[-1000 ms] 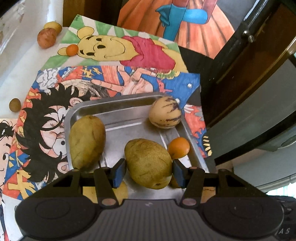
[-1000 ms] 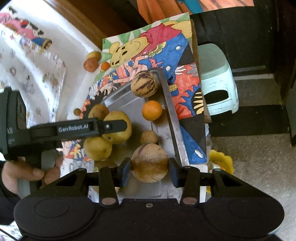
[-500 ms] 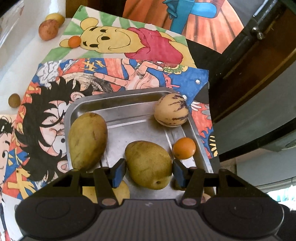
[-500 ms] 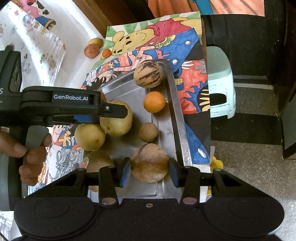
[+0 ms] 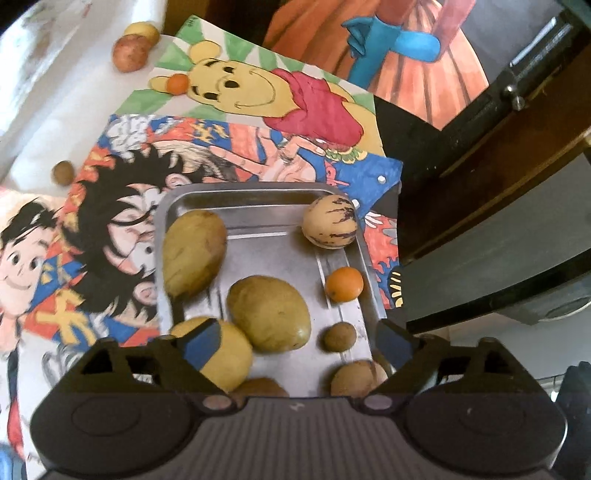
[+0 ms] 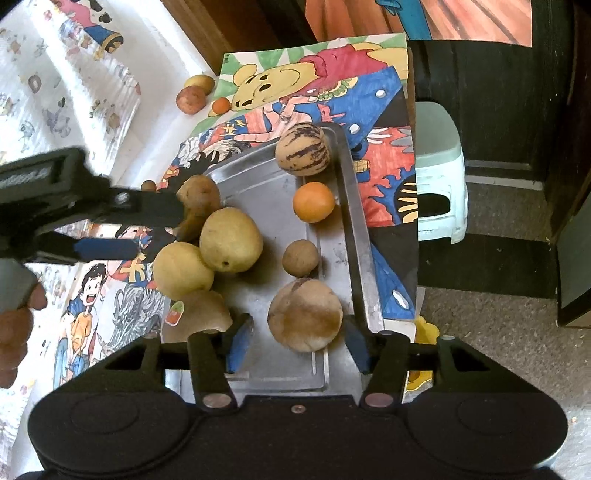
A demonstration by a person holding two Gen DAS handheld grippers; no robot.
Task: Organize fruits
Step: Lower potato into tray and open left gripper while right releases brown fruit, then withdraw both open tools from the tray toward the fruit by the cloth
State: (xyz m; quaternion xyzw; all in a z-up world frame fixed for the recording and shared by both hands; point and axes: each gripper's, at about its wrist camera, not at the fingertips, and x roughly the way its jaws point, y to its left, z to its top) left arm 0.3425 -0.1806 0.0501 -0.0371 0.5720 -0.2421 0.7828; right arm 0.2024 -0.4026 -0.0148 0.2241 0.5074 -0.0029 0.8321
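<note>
Metal tray (image 5: 258, 199) on cartoon drawings (image 5: 122, 206), holding mangoes (image 5: 269, 313), round brown fruit (image 6: 304, 319), striped melon (image 5: 329, 222), orange (image 5: 344, 283). Left gripper (image 5: 295, 341) above tray, jaws wide, gripping nothing. Right gripper (image 6: 298, 341) likewise wide, straddling round brown fruit without contact.

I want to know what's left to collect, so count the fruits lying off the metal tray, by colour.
Reddish-brown fruit: 1
Yellow fruit: 1
Orange fruit: 1
Small brown fruit: 1
Total: 4
</note>
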